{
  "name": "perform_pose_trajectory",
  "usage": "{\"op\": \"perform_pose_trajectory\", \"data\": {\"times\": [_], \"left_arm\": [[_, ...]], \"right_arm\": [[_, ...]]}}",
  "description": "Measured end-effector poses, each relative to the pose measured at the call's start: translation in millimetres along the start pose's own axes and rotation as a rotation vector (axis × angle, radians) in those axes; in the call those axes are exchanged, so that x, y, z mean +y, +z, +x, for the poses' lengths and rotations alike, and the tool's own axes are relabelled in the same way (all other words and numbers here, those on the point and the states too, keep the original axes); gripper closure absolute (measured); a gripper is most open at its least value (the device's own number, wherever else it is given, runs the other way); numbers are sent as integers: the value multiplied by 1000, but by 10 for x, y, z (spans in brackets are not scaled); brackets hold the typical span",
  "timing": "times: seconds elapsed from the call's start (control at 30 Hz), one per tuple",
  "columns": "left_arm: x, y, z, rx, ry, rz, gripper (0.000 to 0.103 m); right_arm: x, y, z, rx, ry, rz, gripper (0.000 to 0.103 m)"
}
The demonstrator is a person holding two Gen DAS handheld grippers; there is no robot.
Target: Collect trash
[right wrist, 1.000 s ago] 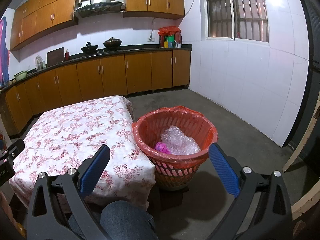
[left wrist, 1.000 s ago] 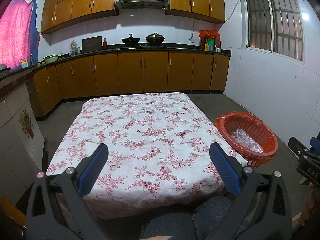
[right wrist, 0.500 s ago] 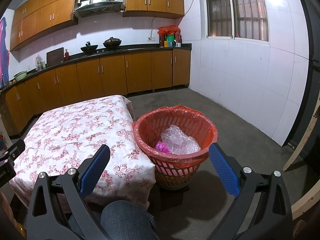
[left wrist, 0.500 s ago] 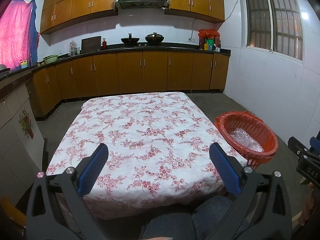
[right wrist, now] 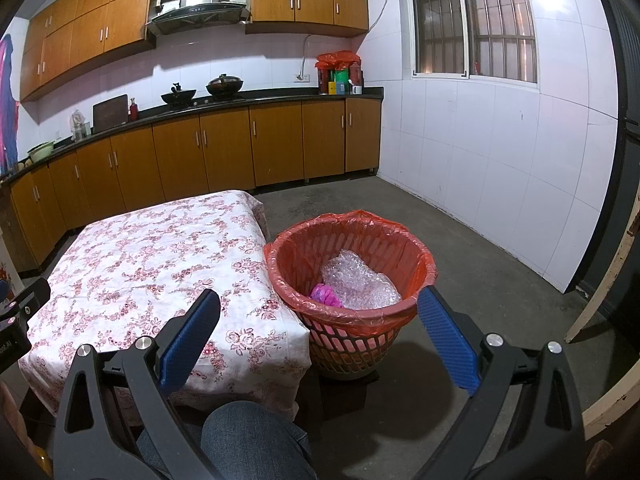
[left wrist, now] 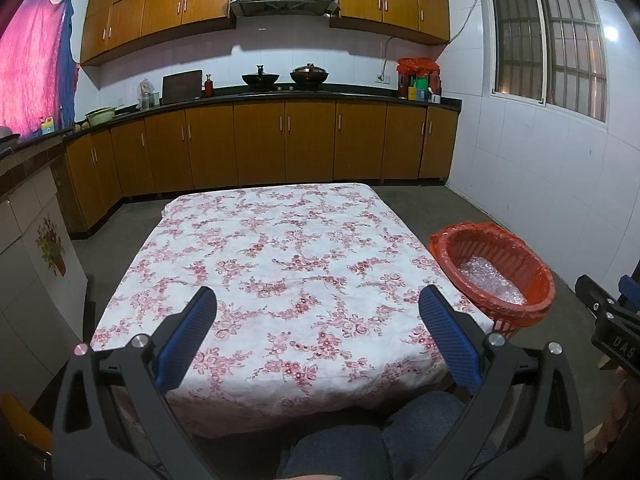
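Note:
A red bin with a red liner stands on the floor at the right side of the table; it appears too in the left wrist view, the bin. Inside lie crumpled bubble wrap and a pink scrap. The floral tablecloth carries nothing. My left gripper hangs open over the table's near edge, holding nothing. My right gripper is open and empty, just short of the bin's near rim.
A person's knees in jeans sit below both grippers. Brown kitchen cabinets line the back and left walls. A white tiled wall bounds the right side. A wooden plank leans at the far right. Concrete floor surrounds the bin.

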State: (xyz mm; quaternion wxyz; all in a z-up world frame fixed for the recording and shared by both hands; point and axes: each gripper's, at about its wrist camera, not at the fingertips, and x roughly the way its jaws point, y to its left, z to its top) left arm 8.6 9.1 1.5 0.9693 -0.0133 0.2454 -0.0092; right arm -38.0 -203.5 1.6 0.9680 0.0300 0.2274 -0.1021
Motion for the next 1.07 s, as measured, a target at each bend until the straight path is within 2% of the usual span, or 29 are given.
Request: {"op": "perform_pose_trajectory", "data": {"times": [1.07], "left_arm": [[-15,13,39,1,-7,14,4]], "right_arm": [[-11,15,3,2,1,0,5]]}}
